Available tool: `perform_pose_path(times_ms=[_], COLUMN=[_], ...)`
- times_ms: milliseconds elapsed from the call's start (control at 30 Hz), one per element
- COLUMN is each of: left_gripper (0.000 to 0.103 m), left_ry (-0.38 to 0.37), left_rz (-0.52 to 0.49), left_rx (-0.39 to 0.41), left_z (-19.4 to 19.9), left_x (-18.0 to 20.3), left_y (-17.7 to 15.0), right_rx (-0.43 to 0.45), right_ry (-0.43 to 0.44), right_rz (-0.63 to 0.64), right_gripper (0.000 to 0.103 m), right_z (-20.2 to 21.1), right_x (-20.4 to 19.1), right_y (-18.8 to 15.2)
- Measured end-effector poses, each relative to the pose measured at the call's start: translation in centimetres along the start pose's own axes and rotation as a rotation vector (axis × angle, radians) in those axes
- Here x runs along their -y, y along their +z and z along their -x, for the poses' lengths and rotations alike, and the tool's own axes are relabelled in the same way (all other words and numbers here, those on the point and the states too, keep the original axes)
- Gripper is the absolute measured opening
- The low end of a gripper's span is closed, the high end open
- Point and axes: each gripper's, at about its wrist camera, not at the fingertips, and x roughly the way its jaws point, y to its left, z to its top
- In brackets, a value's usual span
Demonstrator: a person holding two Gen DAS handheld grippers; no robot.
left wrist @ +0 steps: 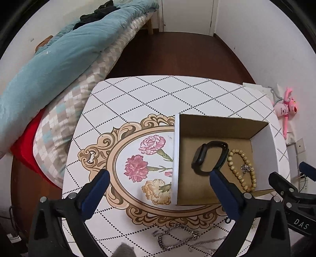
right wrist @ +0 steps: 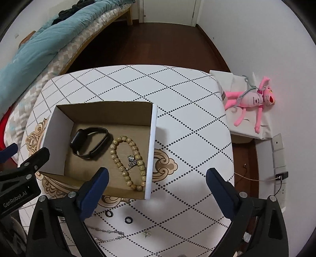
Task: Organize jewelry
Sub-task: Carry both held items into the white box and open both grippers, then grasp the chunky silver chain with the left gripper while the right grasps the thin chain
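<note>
Premises: a bedroom in a private home. A bed (left wrist: 83,65) stands along the left wall on a wooden frame, carrying a checked mattress cover, a teal quilt (left wrist: 59,51) and a heap of dark clothing (left wrist: 96,13). The floor (left wrist: 177,55) is dark reddish wood, the walls plain white, with a white door (left wrist: 187,13) at the far end. A pink plush toy (right wrist: 254,100) lies on a white surface by the right wall, near wall sockets (right wrist: 277,142). In the foreground is a small table (right wrist: 177,94) under a diamond-patterned cover with a printed flower medallion.
</note>
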Motion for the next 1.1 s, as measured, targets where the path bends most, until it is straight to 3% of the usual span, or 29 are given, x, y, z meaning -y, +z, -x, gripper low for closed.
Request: perform_pose_path(times_ms=[367, 533, 700, 900, 1100], left_gripper=[0.103, 0.103, 0.103, 0.103, 0.103], left_ry=[-0.014, -0.015, 0.035, 0.088, 0.119], left_rz=[-0.006, -0.019, -0.013, 0.004, -0.002], left_rx=[0.081, 0.094, 0.052, -0.061, -0.117], left_z=[5.6, 7.4, 6.0, 1.7, -1.1], left_x=[-0.5, -1.4, -2.5, -4.0, -4.5], left_y=[-0.4, -2.6, -5.8, -9.5, -11.6], right_rx=[0.117, 0.156, 0.123, -0.030, -0.069], right_ry=[0.030, 0.041, 0.056, 0.099, 0.108], right_rz=[-0.057, -0.085, -0.112, -0.147, -0.129], right_gripper=[0.100, 0.100, 0.099, 0.072, 0.048], right_z=[5.6, 8.1, 7.4, 1.2, -2.4], right_x=[0.1, 0.0, -0.5, -1.8, -3.4], right_y=[-1.0, -3.0, -6.2, -11.3, -14.0])
